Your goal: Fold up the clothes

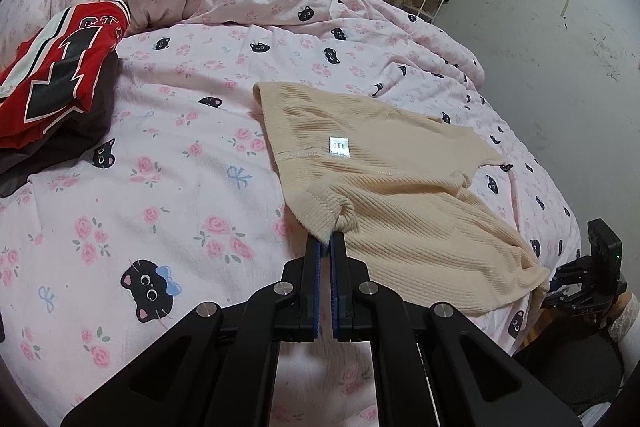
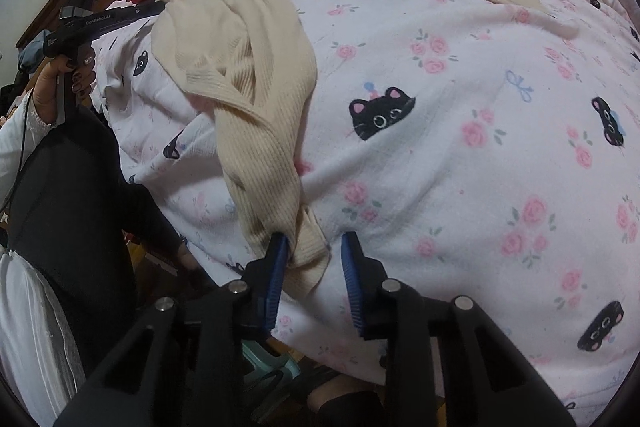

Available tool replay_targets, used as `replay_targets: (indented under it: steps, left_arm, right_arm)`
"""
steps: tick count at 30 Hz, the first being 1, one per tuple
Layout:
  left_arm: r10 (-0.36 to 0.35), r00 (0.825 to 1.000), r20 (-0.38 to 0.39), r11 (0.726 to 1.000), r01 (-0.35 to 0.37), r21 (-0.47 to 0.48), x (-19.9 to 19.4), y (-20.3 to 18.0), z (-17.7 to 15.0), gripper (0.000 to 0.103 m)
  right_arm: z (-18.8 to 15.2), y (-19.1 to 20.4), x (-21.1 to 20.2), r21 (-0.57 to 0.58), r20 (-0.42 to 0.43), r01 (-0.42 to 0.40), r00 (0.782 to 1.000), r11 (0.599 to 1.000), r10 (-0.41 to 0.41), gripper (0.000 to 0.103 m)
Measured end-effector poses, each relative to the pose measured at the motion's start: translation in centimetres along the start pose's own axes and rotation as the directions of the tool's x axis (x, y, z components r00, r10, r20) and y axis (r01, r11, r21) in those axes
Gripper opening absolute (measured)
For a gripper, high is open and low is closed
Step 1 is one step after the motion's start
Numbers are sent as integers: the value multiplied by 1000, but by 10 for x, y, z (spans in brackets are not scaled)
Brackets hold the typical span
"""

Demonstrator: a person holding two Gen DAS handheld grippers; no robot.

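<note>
Where spread over the pink cotton bed cover printed with black cats and roses [image 1: 160,187], shows as a beige ribbed knit top [image 1: 380,179], label up, one sleeve trailing toward the bed's edge. Left gripper [image 1: 326,238]: pinched tight on a bunched edge of that top. Right gripper [image 2: 314,238]: jaws narrowly parted around the sleeve cuff, one pad against it, the other seemingly clear. Well apart on the cover, a folded red jersey with a black numeral [image 1: 52,75].

Right gripper [image 1: 560,287] body is running off frame edge. Red jersey [image 1: 56,75] is getting cropped at left; chest lettering is reading partial. Beige top [image 2: 248,67] hem is hiding behind left gripper [image 1: 326,237] tips.
</note>
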State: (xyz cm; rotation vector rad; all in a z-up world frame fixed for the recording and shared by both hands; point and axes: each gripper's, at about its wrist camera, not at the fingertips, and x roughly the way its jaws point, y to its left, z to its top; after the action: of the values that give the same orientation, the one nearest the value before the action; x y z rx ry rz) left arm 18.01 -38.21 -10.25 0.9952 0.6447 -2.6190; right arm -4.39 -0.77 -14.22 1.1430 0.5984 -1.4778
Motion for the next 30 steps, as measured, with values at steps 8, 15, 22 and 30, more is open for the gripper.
replay_targets:
  steps: [8, 15, 22, 30]
  left_arm:
    - [-5, 1000, -1, 1000, 5, -11, 1, 0, 1, 3]
    - [-14, 1000, 3, 1000, 14, -15, 2, 0, 2, 3]
    - [-19, 1000, 7, 1000, 19, -22, 2, -1, 3, 3]
    - [-24, 1000, 7, 1000, 24, -18, 2, -2, 2, 3]
  right_arm:
    - [4, -3, -41, 60, 132, -21, 991, 998, 13, 6]
    - [25, -38, -107, 189, 315, 22, 945, 982, -82, 6]
    - [66, -58, -135, 226, 359, 82, 919, 971, -161, 6]
    - [92, -54, -168, 194, 476, 156, 848, 969, -232, 6]
